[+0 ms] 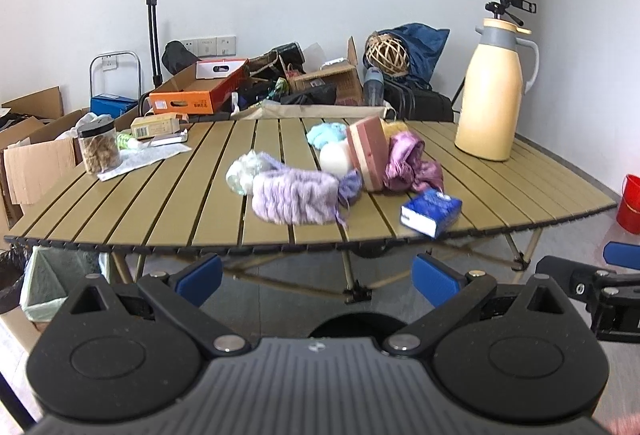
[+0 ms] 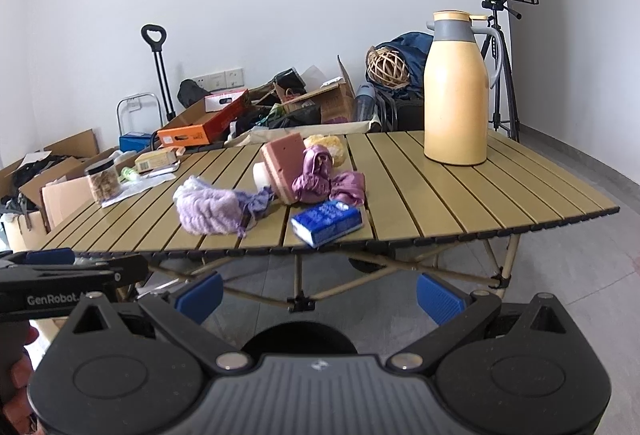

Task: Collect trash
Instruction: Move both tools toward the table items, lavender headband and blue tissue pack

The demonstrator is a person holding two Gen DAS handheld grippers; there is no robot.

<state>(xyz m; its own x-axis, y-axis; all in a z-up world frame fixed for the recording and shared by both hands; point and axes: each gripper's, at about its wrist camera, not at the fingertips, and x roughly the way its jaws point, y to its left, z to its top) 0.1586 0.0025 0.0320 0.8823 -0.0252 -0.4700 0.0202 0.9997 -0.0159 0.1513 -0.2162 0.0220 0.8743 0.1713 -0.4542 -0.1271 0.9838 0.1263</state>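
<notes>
Looking along the left gripper [image 1: 318, 275]: jaws spread wide, empty, below the slatted table [image 1: 168, 195] edge. Trash pile mid-table: blurred purple knit bundle [image 1: 294, 195], blue tissue pack [image 1: 432, 212] at the near edge, pink sponge [image 1: 368, 151] partly hiding the stuff behind. Lined bin [image 1: 44, 291] under the table, cut off. Right wrist view: right gripper [image 2: 320, 295] also wide, empty; left gripper's side cuts in at the left.

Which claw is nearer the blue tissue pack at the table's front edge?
Right, narrowly. The right claw sits almost straight below the blue tissue pack, short of the table; the left claw is off to its left. Both open.
</notes>
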